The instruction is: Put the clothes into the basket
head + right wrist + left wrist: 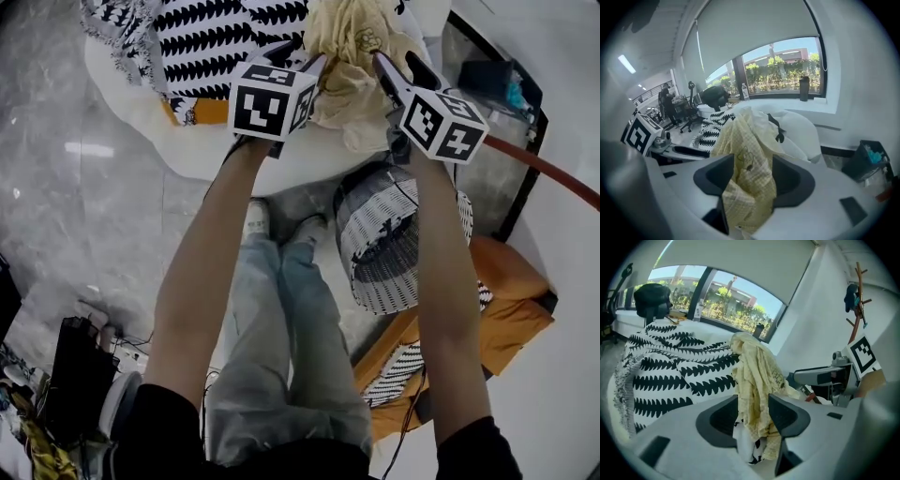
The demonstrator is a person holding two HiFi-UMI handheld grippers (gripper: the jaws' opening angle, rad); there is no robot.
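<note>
A pale yellow checked garment [352, 56] lies heaped on a white rounded surface [187, 141], next to a black-and-white patterned cloth [216, 37]. My left gripper [298, 56] reaches the garment's left side, and my right gripper [403, 70] its right side. In the left gripper view the yellow garment [757, 376] hangs between the parted jaws of the left gripper [753, 416], which is open. In the right gripper view the garment [747, 154] fills the wide gap of the open right gripper [752, 180]. A white and dark woven basket [384, 244] stands on the floor under my right arm.
An orange cushion [511, 309] with another patterned cloth lies on the floor to the right of the basket. A reddish-brown pole [544, 164] crosses at the right. The person's legs and shoes [281, 225] stand between the white surface and the basket. Dark gear lies at bottom left.
</note>
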